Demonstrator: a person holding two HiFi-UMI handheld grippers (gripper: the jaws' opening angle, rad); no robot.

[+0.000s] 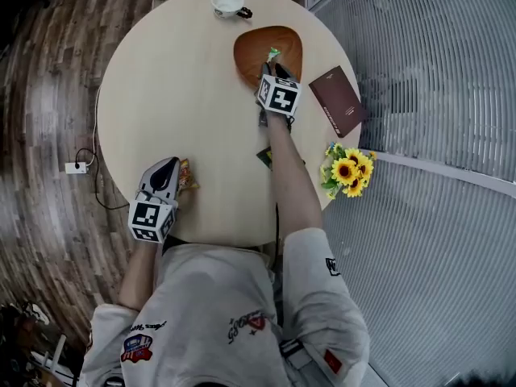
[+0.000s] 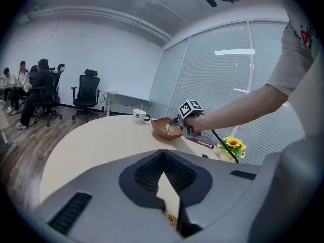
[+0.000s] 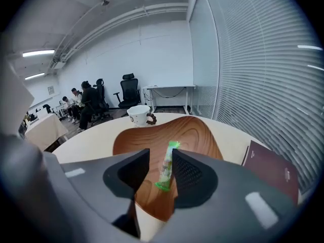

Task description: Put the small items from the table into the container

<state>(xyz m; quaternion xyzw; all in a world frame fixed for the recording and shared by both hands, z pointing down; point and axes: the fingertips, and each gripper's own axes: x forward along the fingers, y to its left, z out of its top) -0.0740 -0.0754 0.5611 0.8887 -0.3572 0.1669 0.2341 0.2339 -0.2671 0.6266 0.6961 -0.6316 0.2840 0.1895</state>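
Note:
A brown wooden bowl [image 1: 251, 48] stands at the far side of the round table [image 1: 185, 95]. My right gripper [image 1: 272, 65] hangs over its near rim. In the right gripper view a thin green packet [image 3: 166, 167] stands between the jaws of the right gripper [image 3: 159, 156], lying against the right finger only, with bare wood of the bowl [image 3: 147, 135] showing on its other side. My left gripper [image 1: 169, 164] rests low at the table's near left edge, its jaws meeting at the tips [image 2: 162, 156]. An orange snack packet [image 1: 187, 176] lies beside it on the right. A small dark packet [image 1: 264, 157] lies beside my right forearm.
A white cup [image 1: 228, 2] sits at the far edge behind the bowl. A maroon book [image 1: 339, 99] lies right of the bowl, and sunflowers [image 1: 348, 170] stand at the right edge. People sit on office chairs [image 2: 30, 92] far off in the room.

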